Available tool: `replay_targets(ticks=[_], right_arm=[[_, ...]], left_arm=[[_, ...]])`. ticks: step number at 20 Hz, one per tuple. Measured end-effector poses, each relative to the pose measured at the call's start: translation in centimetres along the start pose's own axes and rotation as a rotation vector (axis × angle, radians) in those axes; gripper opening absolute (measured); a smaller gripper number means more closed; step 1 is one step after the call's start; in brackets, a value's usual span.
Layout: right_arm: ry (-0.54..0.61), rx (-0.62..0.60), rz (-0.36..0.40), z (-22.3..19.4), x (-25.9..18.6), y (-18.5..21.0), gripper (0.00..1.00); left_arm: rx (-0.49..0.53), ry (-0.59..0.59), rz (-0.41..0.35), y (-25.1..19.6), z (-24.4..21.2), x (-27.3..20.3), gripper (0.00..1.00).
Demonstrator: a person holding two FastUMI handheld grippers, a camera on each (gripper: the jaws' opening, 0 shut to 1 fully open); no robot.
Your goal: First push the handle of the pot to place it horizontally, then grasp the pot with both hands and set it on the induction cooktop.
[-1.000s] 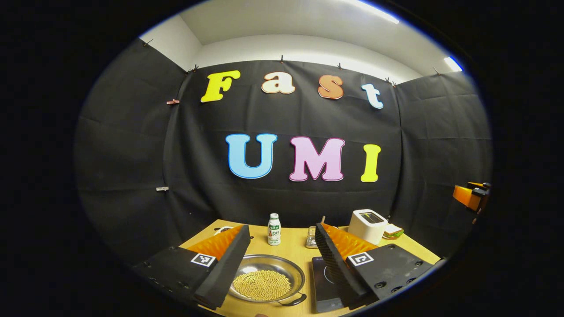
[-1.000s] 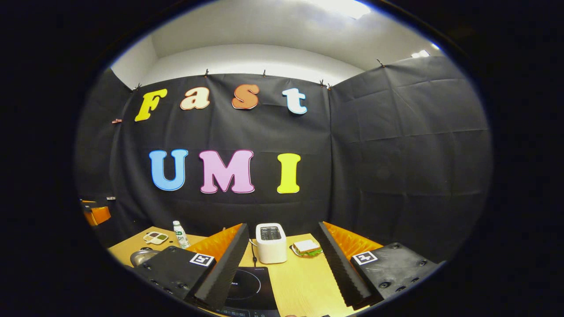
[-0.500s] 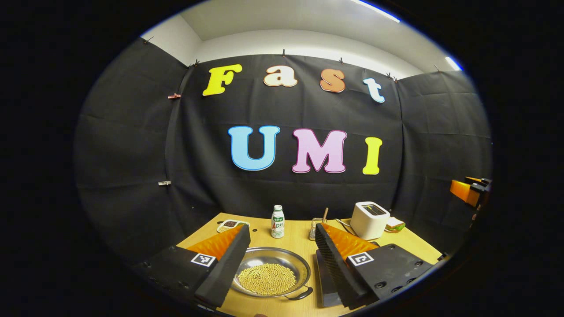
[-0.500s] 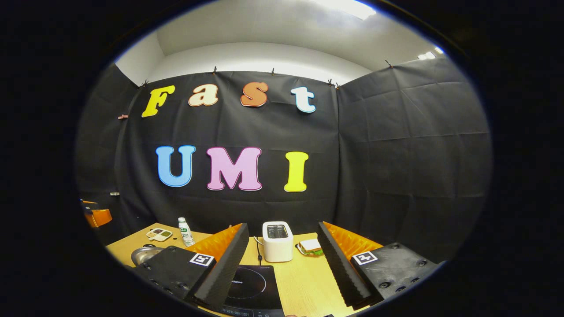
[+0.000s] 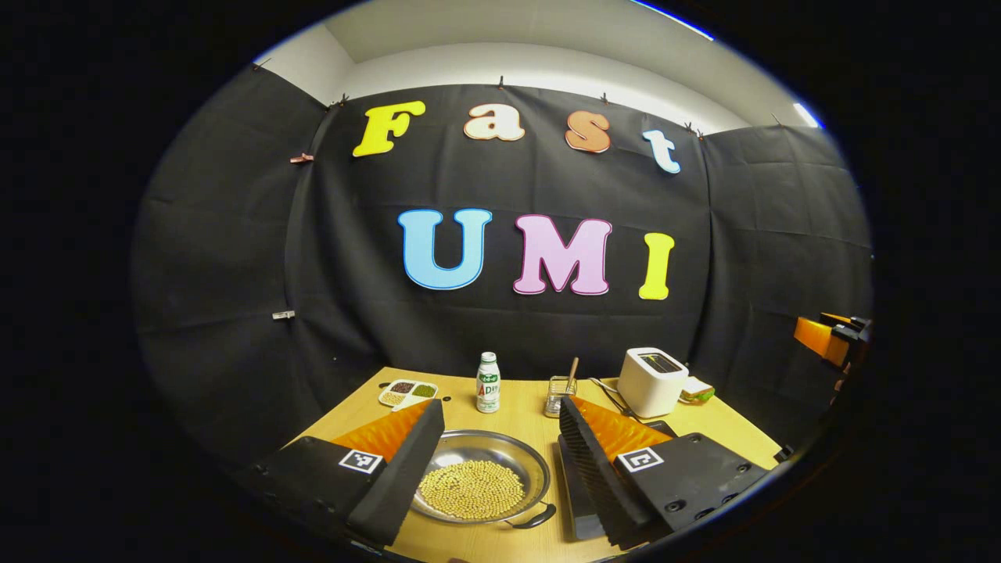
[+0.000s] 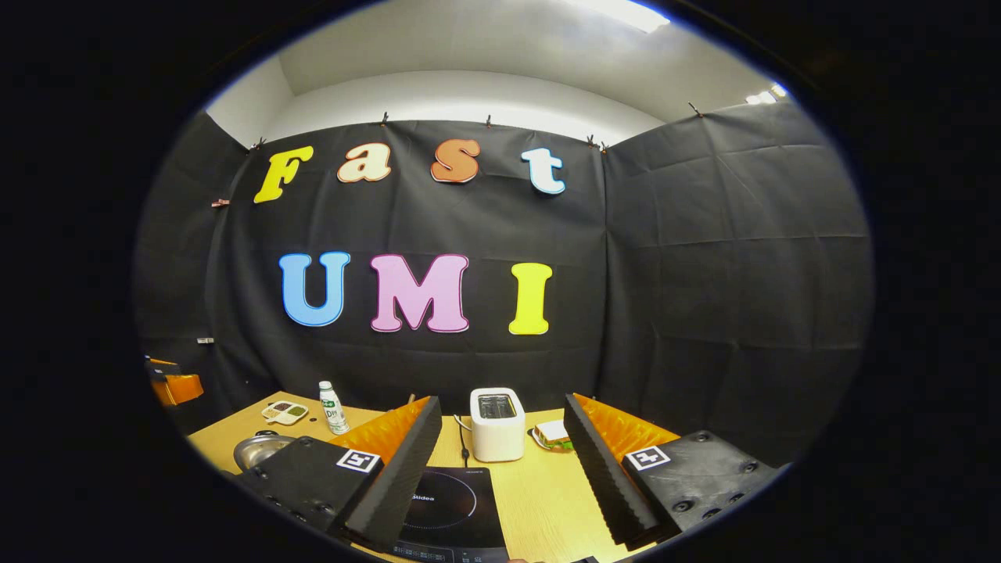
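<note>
Left gripper view opens on the pot (image 5: 478,485), full of pale beans, sitting on the bench (image 5: 516,410) between the spread fingers of the left gripper (image 5: 493,461), nothing touching it. One handle (image 5: 533,518) points toward the camera, so the push to horizontal looks undone. Over in the right gripper view, the right gripper (image 6: 500,469) hangs wide apart above the bare induction cooktop (image 6: 453,504). Everything is left to do: push, two-handed grasp, transfer.
</note>
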State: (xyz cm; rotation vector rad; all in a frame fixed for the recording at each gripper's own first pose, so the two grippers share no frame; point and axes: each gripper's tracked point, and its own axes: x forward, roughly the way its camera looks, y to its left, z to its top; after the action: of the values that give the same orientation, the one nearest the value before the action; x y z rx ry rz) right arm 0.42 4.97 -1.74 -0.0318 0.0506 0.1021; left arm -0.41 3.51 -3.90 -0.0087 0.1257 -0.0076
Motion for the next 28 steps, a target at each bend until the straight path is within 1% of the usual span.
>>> replay_targets(ticks=[2,3,4,5,7,8,9,10,12,13,14,15,17,20,21,26,28], right_arm=[[0.004,-0.001,-0.001,-0.2,0.1,0.1,0.98],[0.007,0.000,-0.001,-0.3,0.1,0.1,0.98],[0.008,0.001,-0.001,-0.3,0.1,0.2,0.98],[0.009,0.000,-0.002,-0.4,0.1,0.2,0.98],[0.011,-0.006,-0.004,-0.6,0.0,0.2,0.98],[0.013,-0.007,-0.004,-0.8,0.0,0.2,0.98],[0.015,-0.006,-0.004,-0.9,0.0,0.3,0.98],[0.019,-0.005,-0.006,-1.1,0.0,0.3,0.98],[0.032,0.001,-0.007,-1.6,0.0,0.4,0.98],[0.040,0.005,-0.008,-1.9,-0.1,0.4,0.98],[0.047,0.007,-0.008,-2.2,-0.2,0.5,0.98],[0.051,0.006,-0.009,-2.4,-0.3,0.5,0.98],[0.056,0.001,-0.012,-2.7,-0.5,0.5,0.98],[0.074,0.003,-0.017,-3.4,-0.6,0.3,0.98],[0.081,0.005,-0.018,-3.6,-0.8,0.3,0.98],[0.107,-0.002,-0.021,-4.5,-1.1,0.4,0.98],[0.125,0.001,-0.022,-5.2,-1.3,0.4,0.98]], left_arm=[[-0.003,0.023,-0.011,0.0,-0.5,0.5,0.91],[-0.012,0.040,-0.023,-0.1,-0.9,0.6,0.87],[-0.023,0.054,-0.033,-0.1,-1.3,0.7,0.84],[-0.033,0.067,-0.038,0.0,-1.4,0.9,0.75],[-0.047,0.098,-0.045,0.5,-2.1,1.2,0.65],[-0.049,0.113,-0.044,0.8,-2.4,1.4,0.63],[-0.047,0.126,-0.046,1.1,-2.9,1.6,0.63],[-0.043,0.136,-0.049,1.4,-3.2,1.7,0.57],[-0.039,0.164,-0.059,1.9,-4.1,1.9,0.51],[-0.039,0.177,-0.061,2.1,-4.6,1.8,0.45],[-0.040,0.193,-0.061,2.4,-5.1,1.7,0.40],[-0.043,0.203,-0.067,2.4,-5.5,1.6,0.31],[-0.053,0.232,-0.073,2.6,-6.5,1.6,0.20],[-0.059,0.278,-0.099,2.2,-8.6,1.5,0.11],[-0.058,0.299,-0.111,2.2,-9.4,1.5,0.06],[-0.046,0.415,-0.179,1.2,-14.6,1.2,0.05],[-0.008,0.471,-0.208,0.9,-17.0,1.0,0.05]])
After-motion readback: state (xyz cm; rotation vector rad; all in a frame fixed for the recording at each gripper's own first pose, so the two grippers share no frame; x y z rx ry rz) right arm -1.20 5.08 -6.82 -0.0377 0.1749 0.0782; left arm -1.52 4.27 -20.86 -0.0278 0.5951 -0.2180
